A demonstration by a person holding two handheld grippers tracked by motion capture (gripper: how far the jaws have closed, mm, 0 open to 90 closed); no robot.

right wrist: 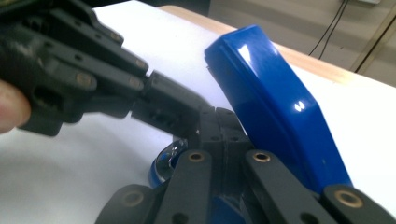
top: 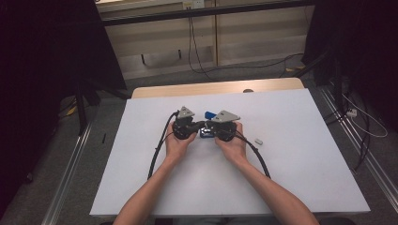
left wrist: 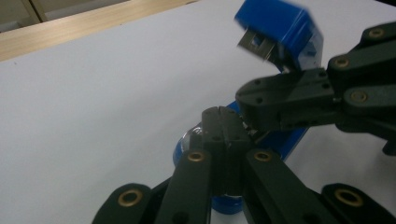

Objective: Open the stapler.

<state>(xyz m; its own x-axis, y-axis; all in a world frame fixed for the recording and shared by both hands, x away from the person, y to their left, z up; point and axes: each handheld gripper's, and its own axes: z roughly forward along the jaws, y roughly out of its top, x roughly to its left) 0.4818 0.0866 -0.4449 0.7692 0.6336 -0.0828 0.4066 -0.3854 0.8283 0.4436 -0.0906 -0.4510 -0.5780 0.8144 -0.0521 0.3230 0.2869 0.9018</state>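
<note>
A blue stapler (top: 209, 114) lies in the middle of the white table (top: 291, 178) with its top arm (left wrist: 280, 32) swung up and open. Both grippers meet over its base (left wrist: 285, 140). My left gripper (left wrist: 223, 115) comes in from the left, its jaws pressed together just above the base. My right gripper (right wrist: 223, 116) comes from the right, also shut, with the raised blue top (right wrist: 275, 102) beside it. The tips of the two grippers nearly touch: my right gripper (left wrist: 246, 100) and my left gripper (right wrist: 189, 105) each show in the other's view. Whether either pinches a thin inner part is hidden.
A small pale block (top: 257, 140) lies on the table to the right of the hands. Black cables (top: 157, 152) trail back from each gripper along the forearms. A wooden strip (top: 216, 88) runs along the far table edge; floor cables lie beyond it.
</note>
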